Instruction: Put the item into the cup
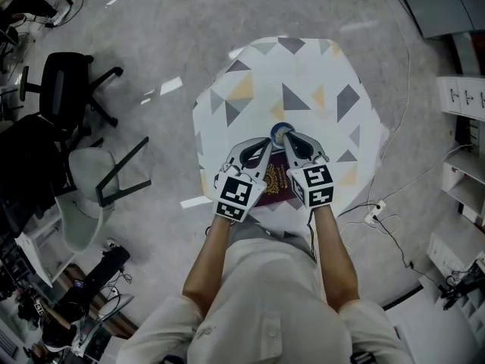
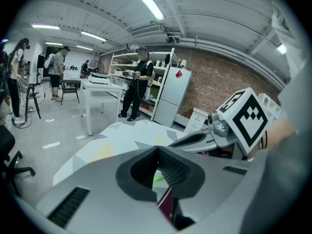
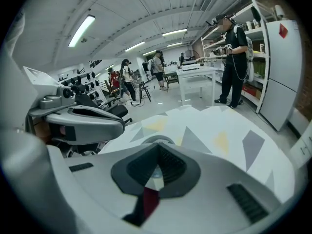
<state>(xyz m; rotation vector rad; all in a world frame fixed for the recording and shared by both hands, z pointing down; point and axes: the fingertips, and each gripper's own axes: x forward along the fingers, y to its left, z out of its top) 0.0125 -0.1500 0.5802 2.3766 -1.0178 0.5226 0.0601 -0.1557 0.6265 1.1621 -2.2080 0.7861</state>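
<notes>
A dark-rimmed cup (image 1: pixel 282 133) stands on the white table (image 1: pixel 303 70) patterned with grey and yellow triangles. Just in front of it lies a maroon booklet (image 1: pixel 273 182), flat on the table. My left gripper (image 1: pixel 261 144) and right gripper (image 1: pixel 292 137) hover side by side over the booklet, tips pointing at the cup. Both are shut with nothing between the pads. In the left gripper view the booklet (image 2: pixel 165 204) shows below the closed left gripper (image 2: pixel 158 152). In the right gripper view the cup's rim (image 3: pixel 146 140) peeks beyond the right gripper (image 3: pixel 157 150), with the booklet (image 3: pixel 151 201) beneath.
A black office chair (image 1: pixel 67 89) and a pale grey chair (image 1: pixel 87 196) stand on the floor to the left. Cables and a power strip (image 1: pixel 373 217) lie at the right, near white shelves (image 1: pixel 462 97). Several people stand in the background.
</notes>
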